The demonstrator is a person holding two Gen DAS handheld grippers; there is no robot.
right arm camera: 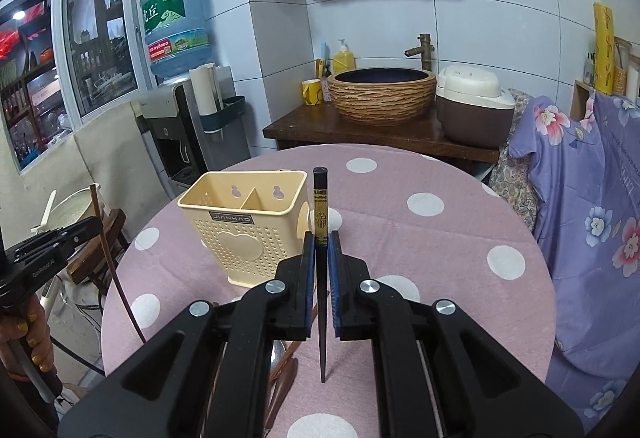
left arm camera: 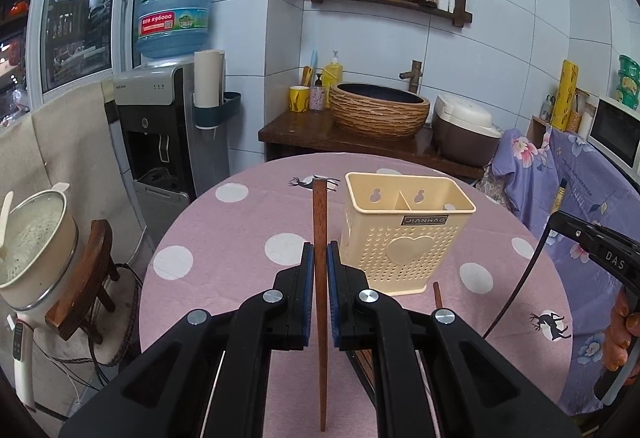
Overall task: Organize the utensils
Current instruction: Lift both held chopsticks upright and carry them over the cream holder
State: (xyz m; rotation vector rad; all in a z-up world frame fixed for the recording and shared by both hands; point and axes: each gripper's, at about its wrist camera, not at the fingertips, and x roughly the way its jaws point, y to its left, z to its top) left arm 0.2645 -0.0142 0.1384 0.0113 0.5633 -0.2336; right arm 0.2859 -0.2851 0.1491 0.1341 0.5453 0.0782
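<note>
while each gripper (left arm camera: 320, 262) (right arm camera: 320, 250) clamps 1 chopstick (left arm camera: 320, 222) (right arm camera: 320, 206), the holder (left arm camera: 404, 238) looks empty.

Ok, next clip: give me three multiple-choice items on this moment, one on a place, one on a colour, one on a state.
1. Where does the utensil holder stand?
A. On the polka-dot tablecloth
B. On the sink counter
C. On the water dispenser

2. What colour is the chopstick in the right gripper?
A. Pale yellow
B. Black with gold print
C. White

3. What state is the left gripper in?
A. Open and empty
B. Shut on a spoon
C. Shut on the brown wooden chopstick

Answers: 1 A, the holder sits on the round table's cloth. 2 B, the dark stick shows gold markings. 3 C, both pads press the brown stick.
</note>
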